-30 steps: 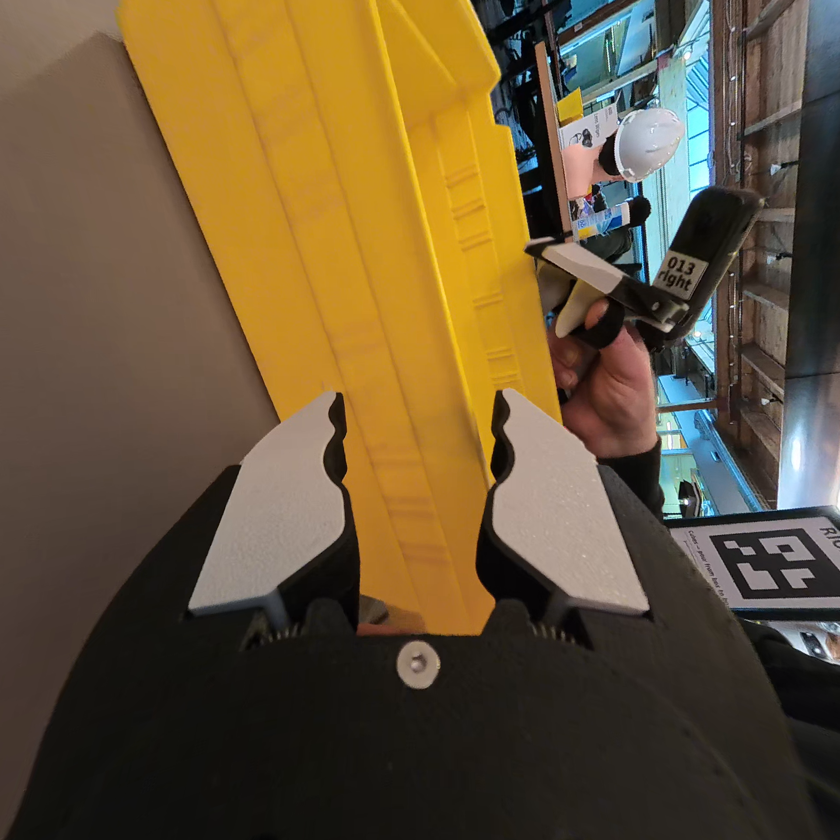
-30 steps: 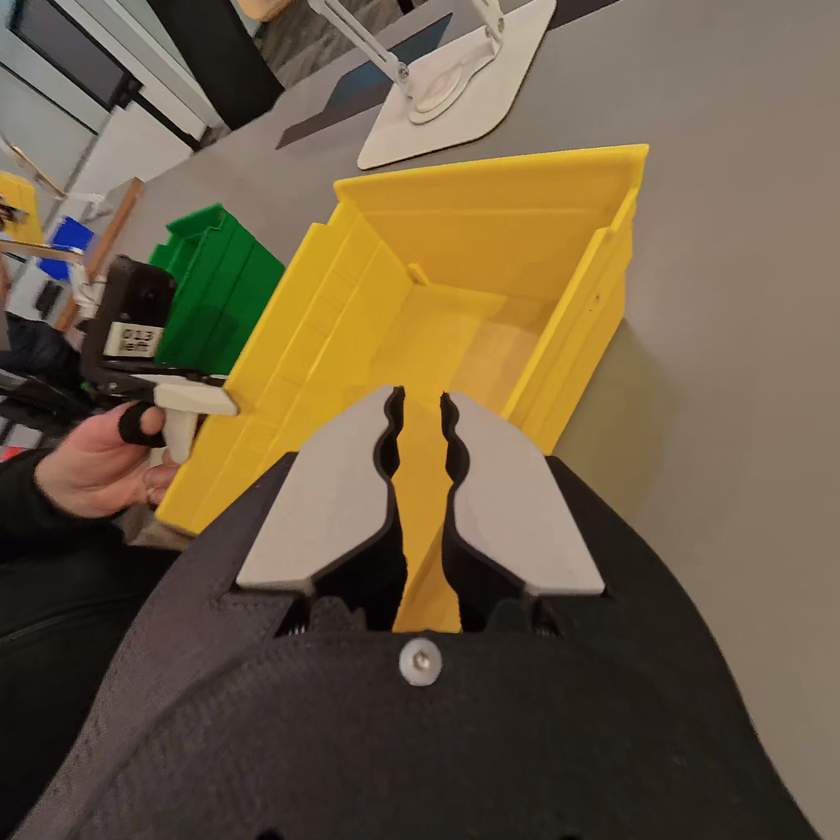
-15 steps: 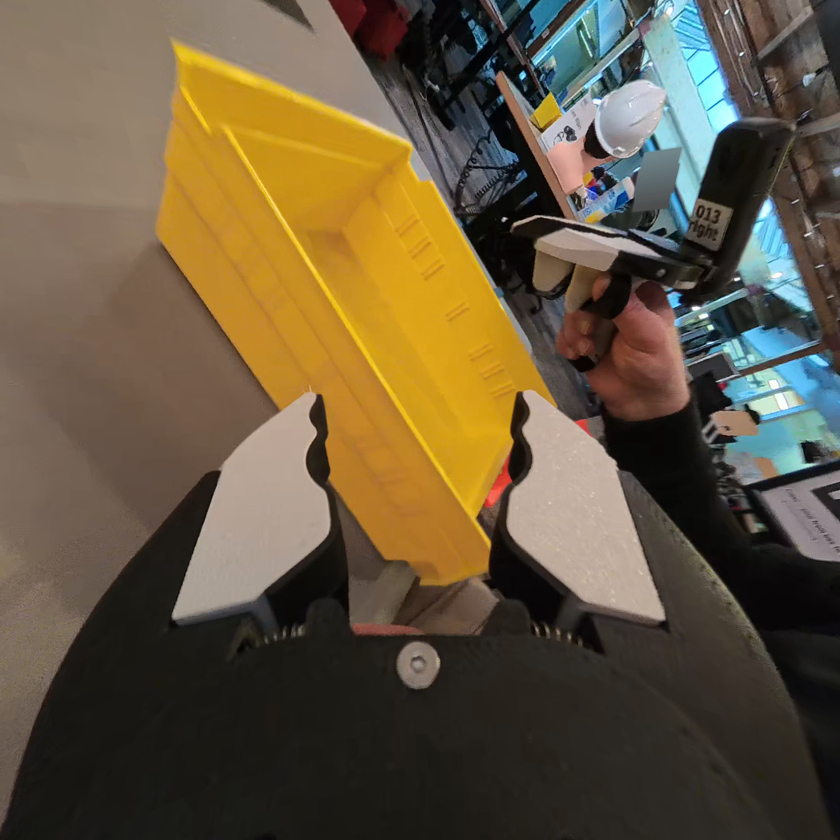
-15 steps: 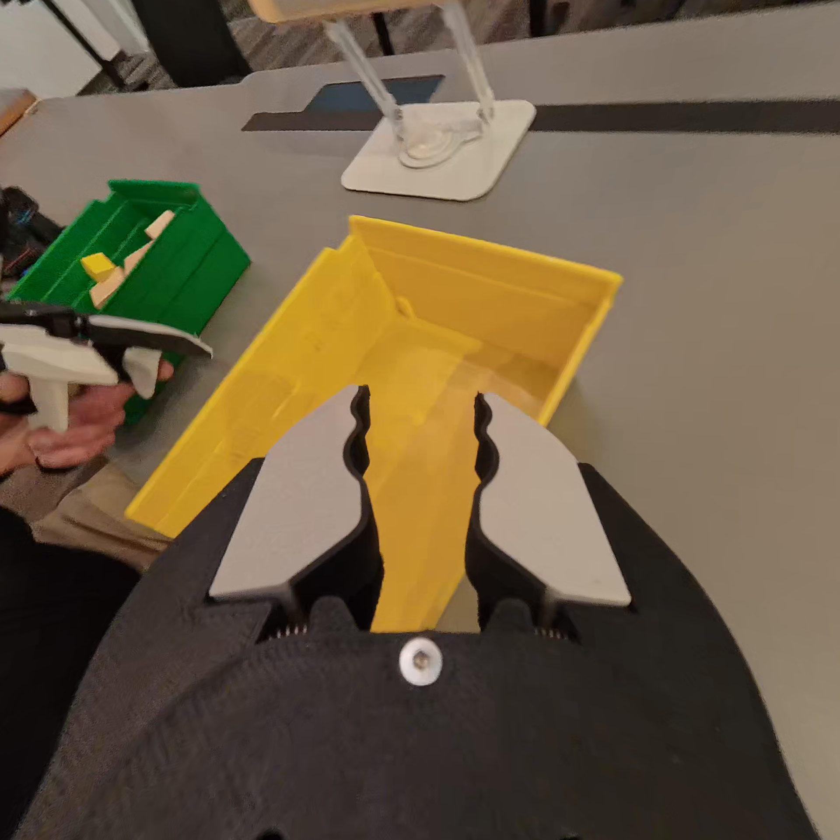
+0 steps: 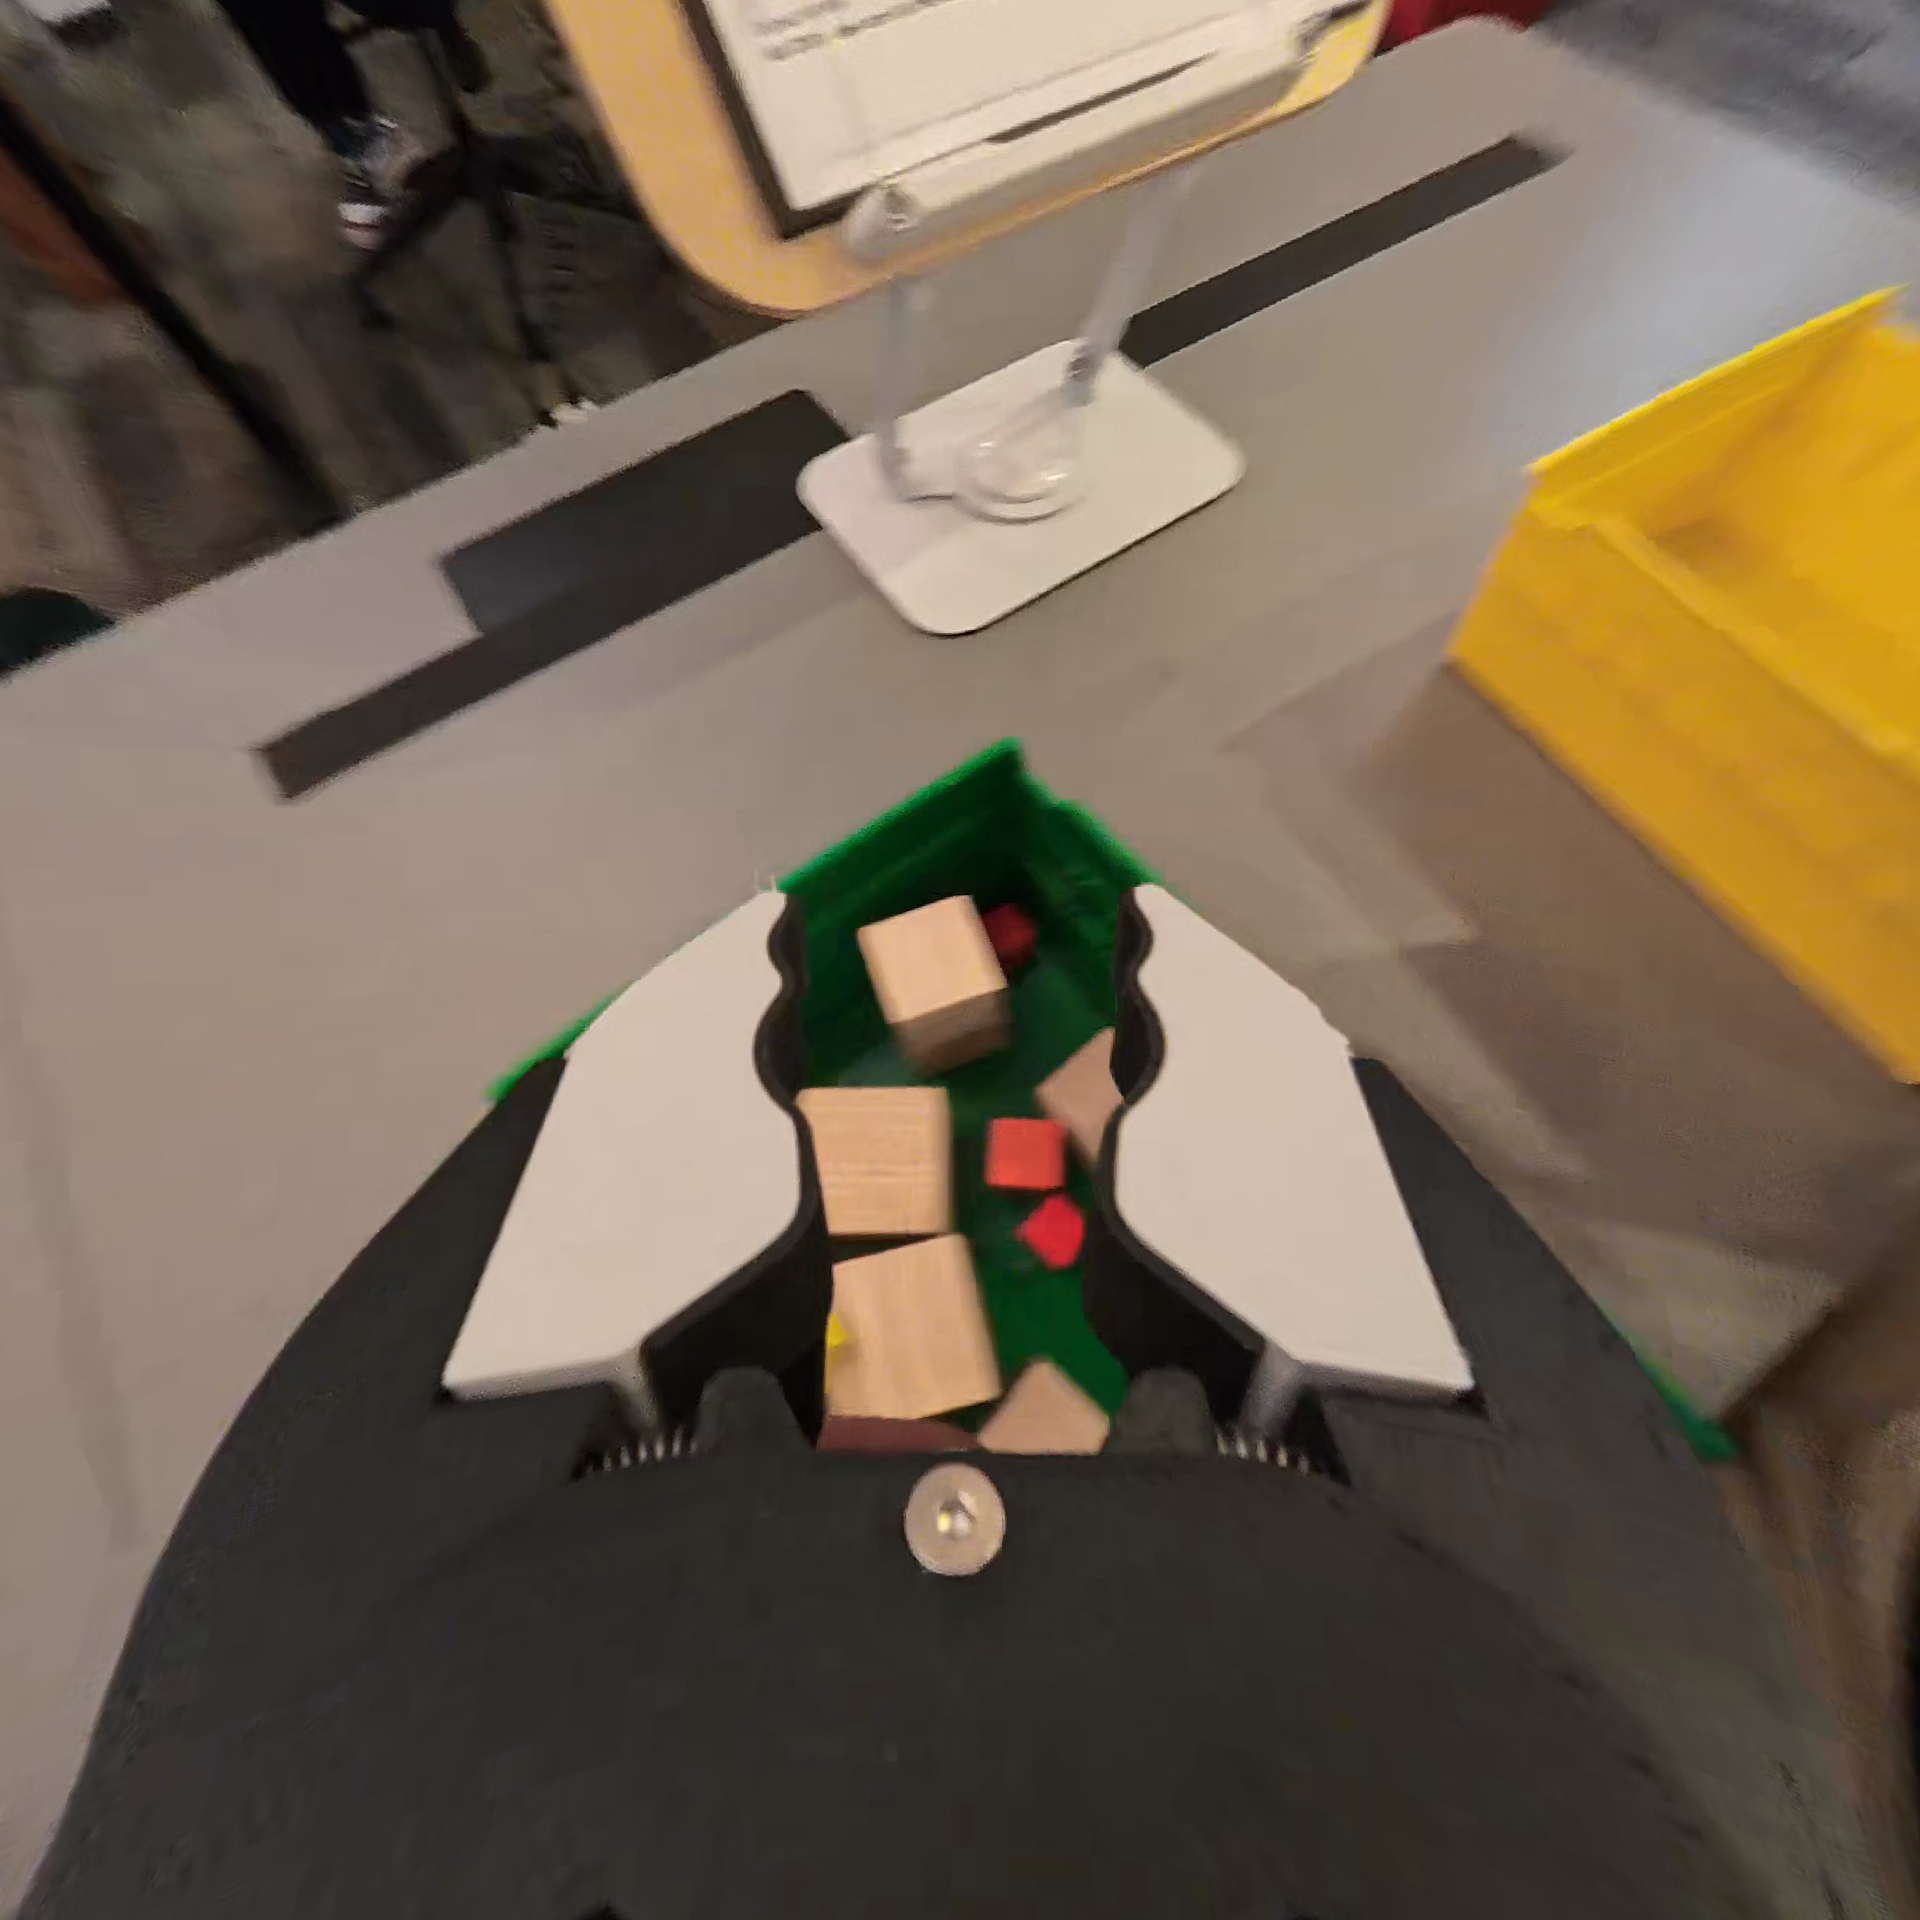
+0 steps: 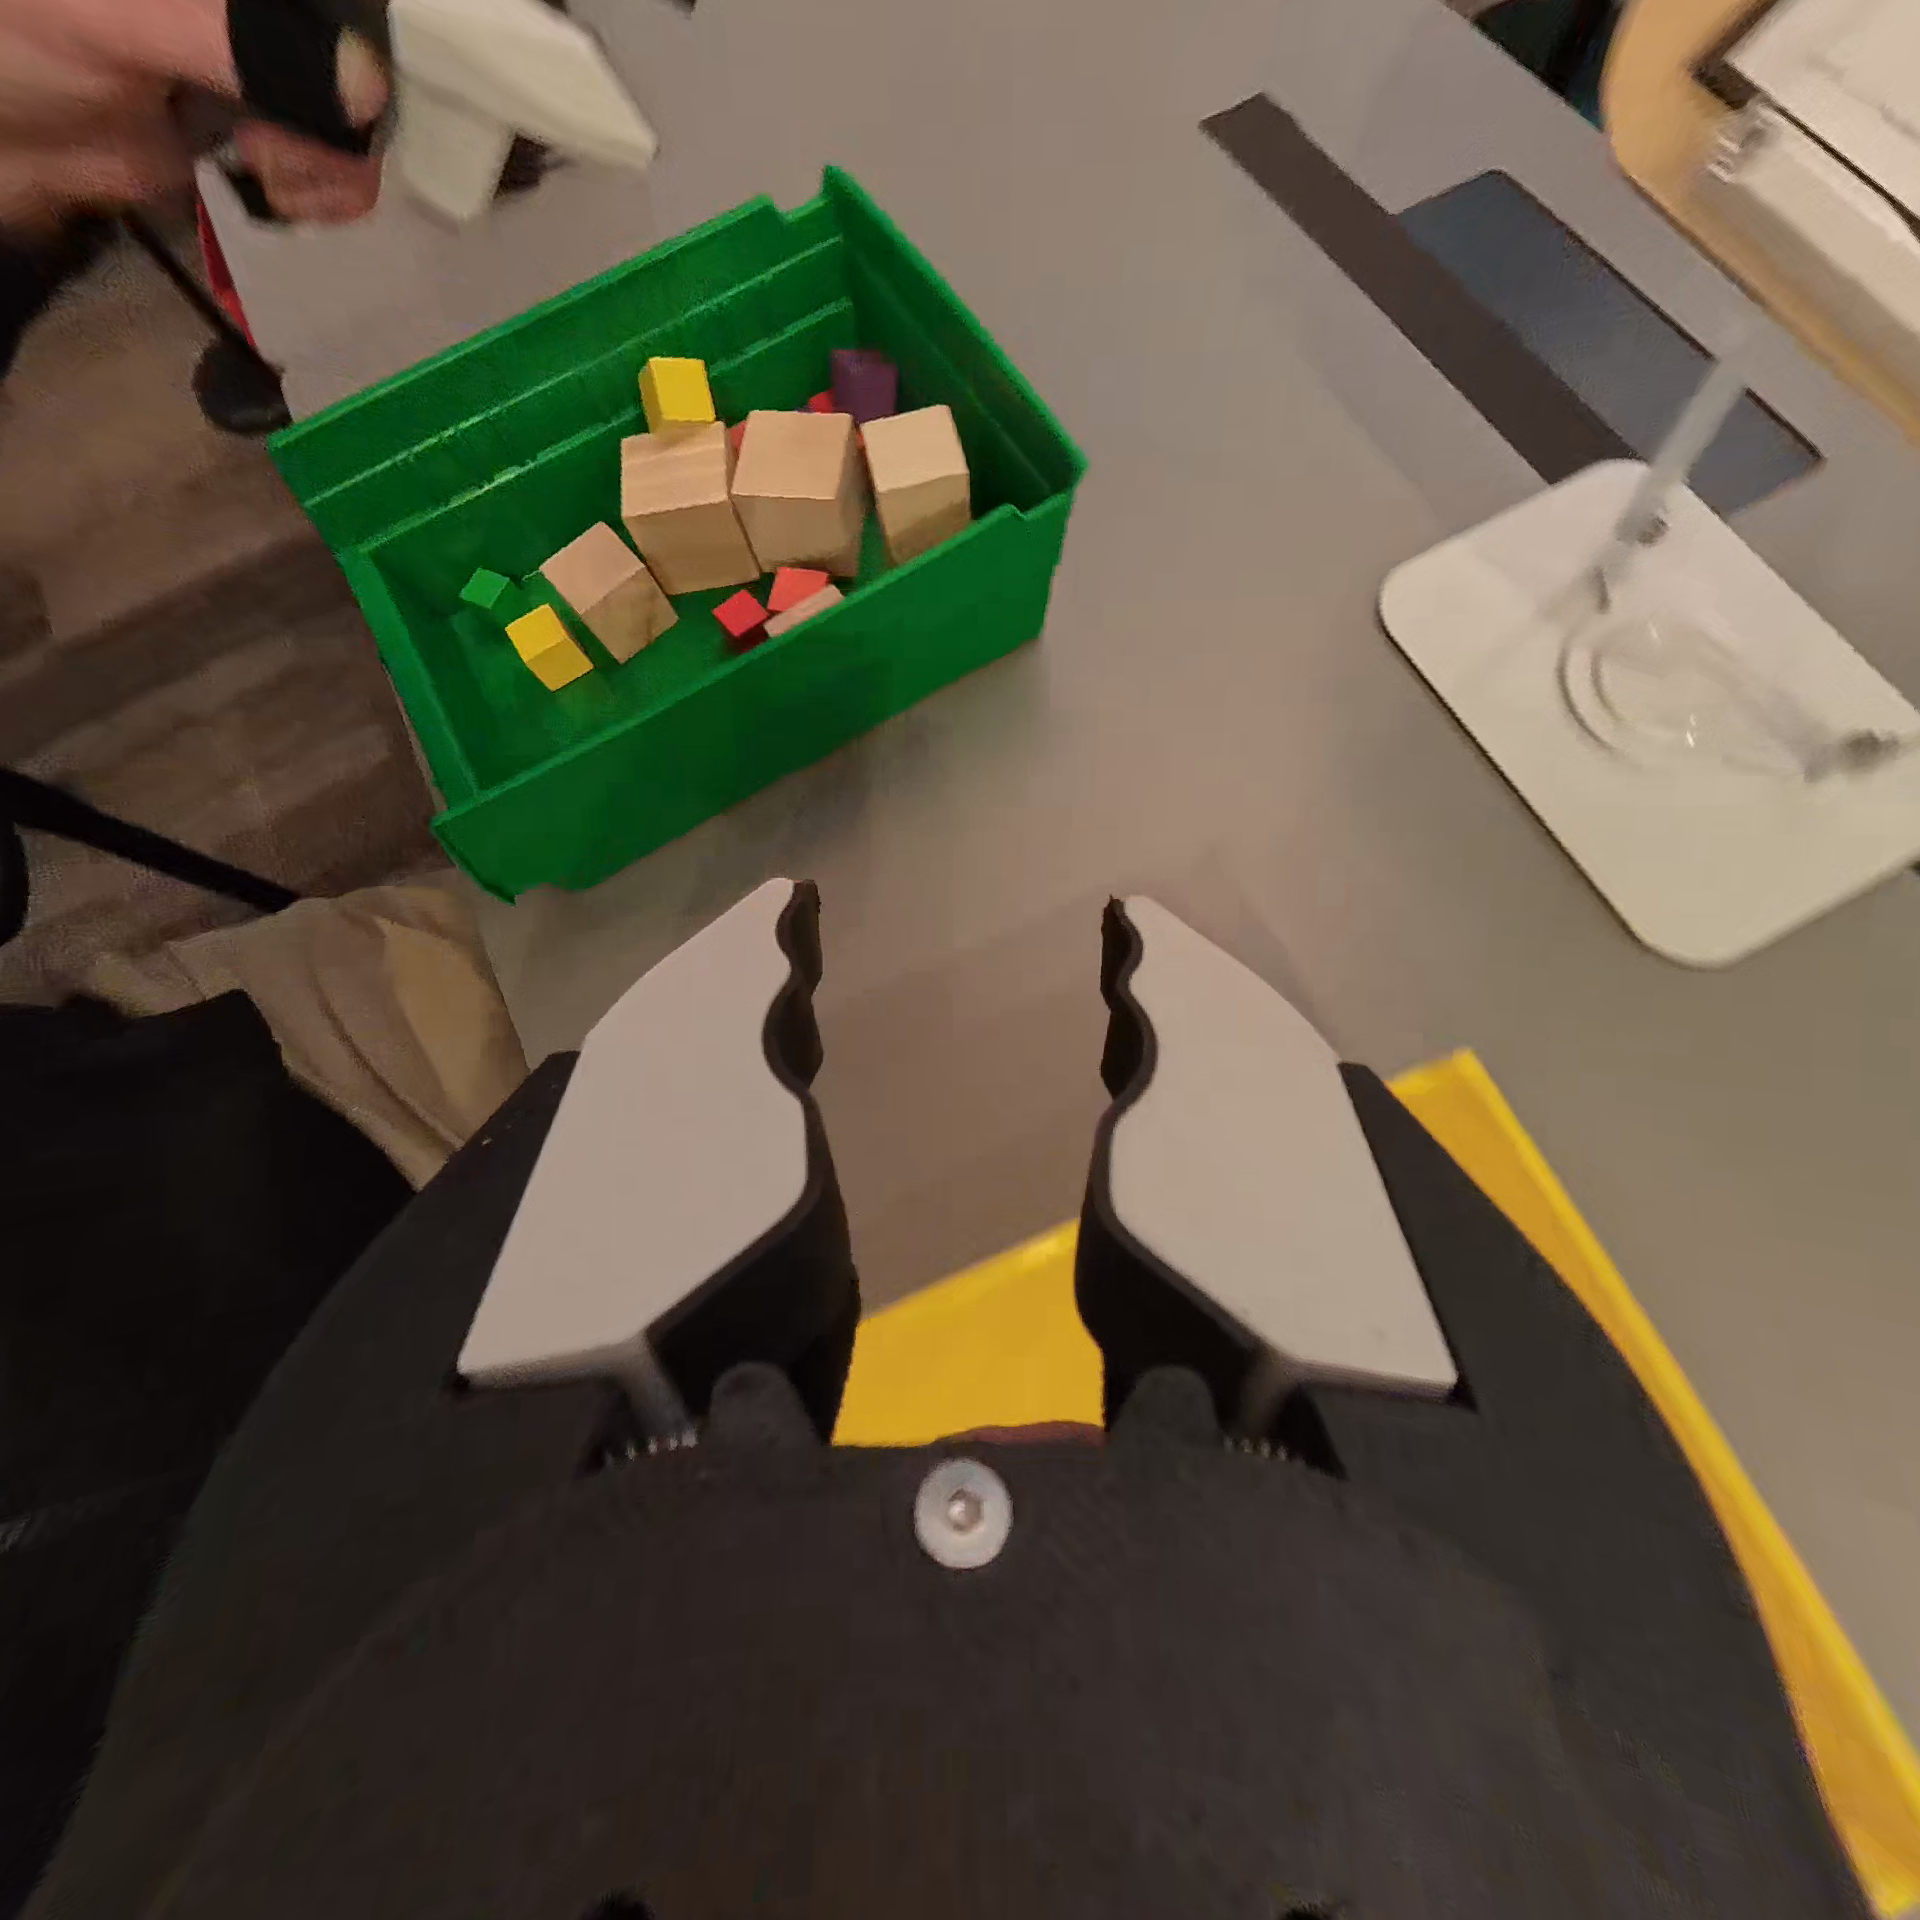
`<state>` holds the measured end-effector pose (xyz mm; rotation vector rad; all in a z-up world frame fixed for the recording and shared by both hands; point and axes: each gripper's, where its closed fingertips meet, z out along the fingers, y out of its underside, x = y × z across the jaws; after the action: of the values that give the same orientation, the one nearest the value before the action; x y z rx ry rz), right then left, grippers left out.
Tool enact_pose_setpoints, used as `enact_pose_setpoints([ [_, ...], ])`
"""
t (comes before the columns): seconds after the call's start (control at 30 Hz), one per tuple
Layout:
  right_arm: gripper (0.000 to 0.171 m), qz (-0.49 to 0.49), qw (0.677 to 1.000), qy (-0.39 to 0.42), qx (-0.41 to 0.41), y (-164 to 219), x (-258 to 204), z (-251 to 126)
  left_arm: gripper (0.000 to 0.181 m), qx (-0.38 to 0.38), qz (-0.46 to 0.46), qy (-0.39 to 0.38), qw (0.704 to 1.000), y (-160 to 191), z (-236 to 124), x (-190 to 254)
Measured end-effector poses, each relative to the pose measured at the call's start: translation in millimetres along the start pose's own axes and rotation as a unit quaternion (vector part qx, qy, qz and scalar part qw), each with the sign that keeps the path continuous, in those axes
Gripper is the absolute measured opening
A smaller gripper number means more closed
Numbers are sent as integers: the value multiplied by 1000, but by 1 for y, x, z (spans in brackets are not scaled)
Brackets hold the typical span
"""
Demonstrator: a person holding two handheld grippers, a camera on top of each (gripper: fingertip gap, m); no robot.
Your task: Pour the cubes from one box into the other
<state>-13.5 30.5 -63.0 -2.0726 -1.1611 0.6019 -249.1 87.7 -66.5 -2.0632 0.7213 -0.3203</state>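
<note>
A green box stands on the grey table and holds several wooden cubes and small red, yellow, green and purple ones. My left gripper is open and empty, right above the green box, with wooden cubes showing between its fingers. It also shows in the right wrist view, held by a hand beyond the green box. My right gripper is open and empty over bare table, above the yellow box's edge. The yellow box stands to the right; no cubes show in it.
A stand with a white base and a board on clear legs is at the back of the table; it also shows in the left wrist view. A dark strip runs along the table behind it. The table's near edge lies left of the green box.
Both grippers have let go of the yellow box and opened wider. The left one has swung over to the green box. The right one has pulled back and turned towards the green box.
</note>
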Motion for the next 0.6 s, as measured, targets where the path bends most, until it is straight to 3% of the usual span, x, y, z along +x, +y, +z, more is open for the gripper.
enact_pose_setpoints([
  [0.03, 47, -15, 1000, -7, -12, -9, -2, 13, 56, -8, 21, -16, 1000, 2, 0, -17],
  [0.27, 43, -21, 996, -48, -65, -52, 9, 104, 58, -88, 92, -21, 992, 38, 28, -92],
  [0.4, 43, -39, 992, -44, -112, -61, 22, 151, 56, -123, 129, 11, 984, 54, 50, -107],
  [0.6, 45, -52, 984, -41, -163, -62, 41, 207, 40, -220, 203, 43, 953, 84, 79, -125],
])
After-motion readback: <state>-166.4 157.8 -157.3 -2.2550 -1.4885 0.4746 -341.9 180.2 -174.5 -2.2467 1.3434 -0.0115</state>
